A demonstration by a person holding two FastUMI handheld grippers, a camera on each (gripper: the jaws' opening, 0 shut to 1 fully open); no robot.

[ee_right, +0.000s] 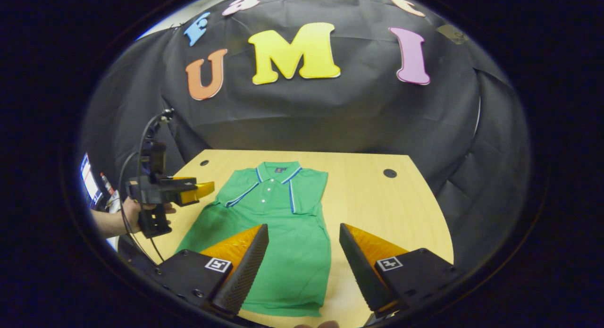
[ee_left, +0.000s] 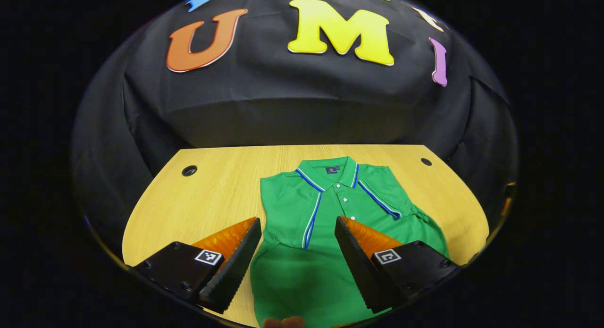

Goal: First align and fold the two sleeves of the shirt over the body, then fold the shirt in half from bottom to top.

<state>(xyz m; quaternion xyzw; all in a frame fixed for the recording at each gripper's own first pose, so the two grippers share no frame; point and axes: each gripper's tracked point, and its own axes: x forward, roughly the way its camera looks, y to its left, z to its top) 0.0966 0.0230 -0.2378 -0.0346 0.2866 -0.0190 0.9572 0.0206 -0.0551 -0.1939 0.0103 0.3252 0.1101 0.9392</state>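
Tools first: the left tool hangs wide open above the green shirt, holding nothing. The right tool is likewise spread wide and empty over the shirt's lower half. In the right gripper view a hand holds the left tool off the bench's left edge. The shirt lies flat on the bench, collar toward the wall, both sleeves folded in.

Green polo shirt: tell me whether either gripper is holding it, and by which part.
Nothing is held. Both the left gripper and the right gripper are open above the green polo shirt, which lies flat on the table.
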